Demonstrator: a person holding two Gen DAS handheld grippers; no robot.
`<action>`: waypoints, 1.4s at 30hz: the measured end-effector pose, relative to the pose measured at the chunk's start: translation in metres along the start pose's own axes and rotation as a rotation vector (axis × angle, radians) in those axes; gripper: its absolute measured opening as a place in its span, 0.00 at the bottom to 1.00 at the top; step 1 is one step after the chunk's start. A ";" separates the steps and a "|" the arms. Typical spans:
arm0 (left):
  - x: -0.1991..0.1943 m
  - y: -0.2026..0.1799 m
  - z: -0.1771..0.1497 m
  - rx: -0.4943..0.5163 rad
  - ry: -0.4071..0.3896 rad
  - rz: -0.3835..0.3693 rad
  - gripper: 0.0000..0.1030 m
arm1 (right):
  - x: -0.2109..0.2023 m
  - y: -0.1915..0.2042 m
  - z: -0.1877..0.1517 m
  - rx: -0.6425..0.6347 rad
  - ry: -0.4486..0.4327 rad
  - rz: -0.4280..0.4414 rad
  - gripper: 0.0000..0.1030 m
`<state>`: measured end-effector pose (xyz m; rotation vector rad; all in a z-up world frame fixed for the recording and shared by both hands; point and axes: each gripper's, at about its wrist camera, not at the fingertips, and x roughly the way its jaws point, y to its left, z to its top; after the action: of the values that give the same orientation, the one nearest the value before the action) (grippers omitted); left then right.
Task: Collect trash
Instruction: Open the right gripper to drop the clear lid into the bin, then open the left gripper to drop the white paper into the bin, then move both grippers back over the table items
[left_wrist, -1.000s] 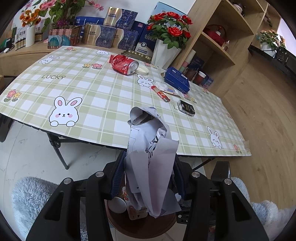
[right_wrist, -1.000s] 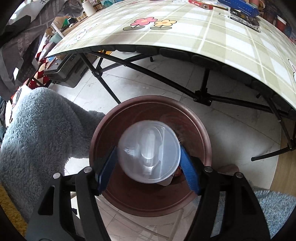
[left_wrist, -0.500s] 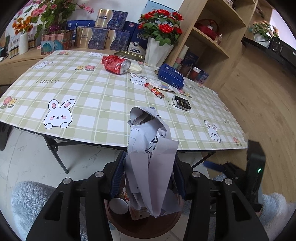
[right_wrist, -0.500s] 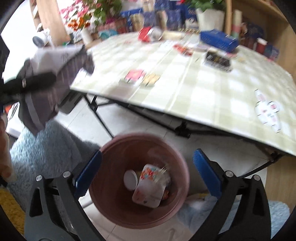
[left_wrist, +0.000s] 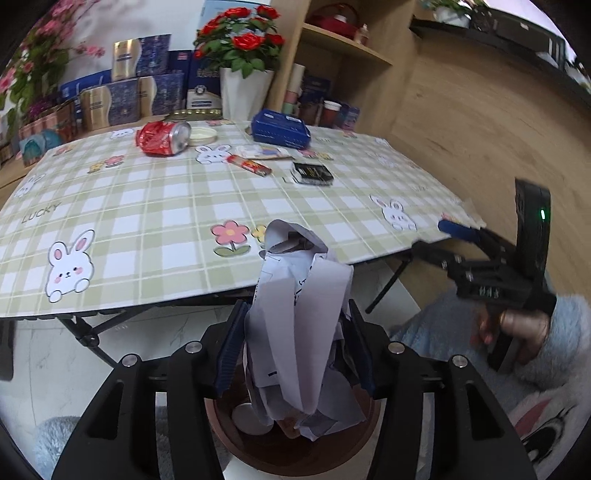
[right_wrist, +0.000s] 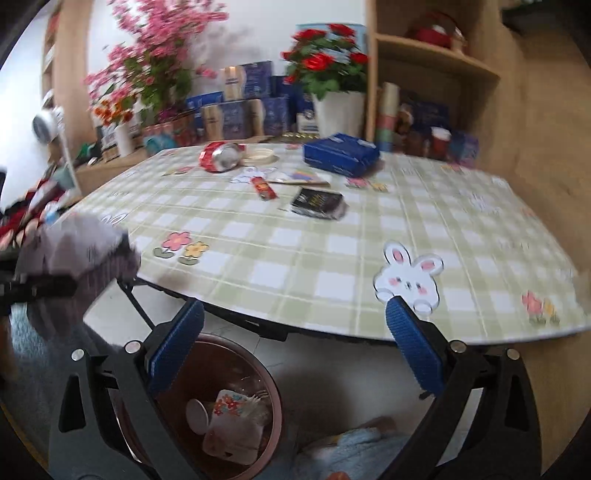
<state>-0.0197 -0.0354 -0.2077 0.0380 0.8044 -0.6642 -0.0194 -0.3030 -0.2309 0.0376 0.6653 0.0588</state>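
Note:
My left gripper (left_wrist: 295, 308) holds a crumpled white paper (left_wrist: 299, 325) between its blue pads, right above the brown trash bin (left_wrist: 229, 439); its jaws are starting to open, with the paper still between them. From the right wrist the same paper (right_wrist: 74, 251) shows as a blur at far left. My right gripper (right_wrist: 295, 310) stands wide open and empty, at the table's front edge above the bin (right_wrist: 273, 391). On the checked table (right_wrist: 332, 258) lie a crushed red can (right_wrist: 219, 157), a red wrapper (right_wrist: 264, 188) and a black packet (right_wrist: 317, 201).
The bin holds a floral carton (right_wrist: 232, 424) and a white lid (right_wrist: 197, 415). A blue box (left_wrist: 280, 127), a round lid (left_wrist: 201, 136) and a white flower pot (left_wrist: 245, 92) stand at the table's back. Wooden shelves (right_wrist: 424, 74) rise on the right. A hand (left_wrist: 517, 325) in a fluffy sleeve holds the right gripper.
The right gripper let the clear round container go, opened wide and rose from over the bin to the table's edge. The left gripper shifted sideways and rolled, still holding the paper over the bin.

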 end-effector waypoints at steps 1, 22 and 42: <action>0.006 -0.003 -0.006 0.013 0.021 -0.010 0.50 | 0.001 0.000 -0.001 0.005 0.002 -0.007 0.94; 0.021 -0.002 -0.012 -0.003 0.048 0.010 0.86 | 0.009 0.017 -0.010 -0.057 0.045 -0.022 0.94; 0.005 0.041 -0.008 -0.213 -0.020 0.148 0.94 | 0.010 0.019 -0.012 -0.068 0.056 -0.021 0.94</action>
<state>0.0008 -0.0028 -0.2254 -0.1015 0.8409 -0.4365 -0.0199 -0.2832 -0.2460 -0.0365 0.7196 0.0625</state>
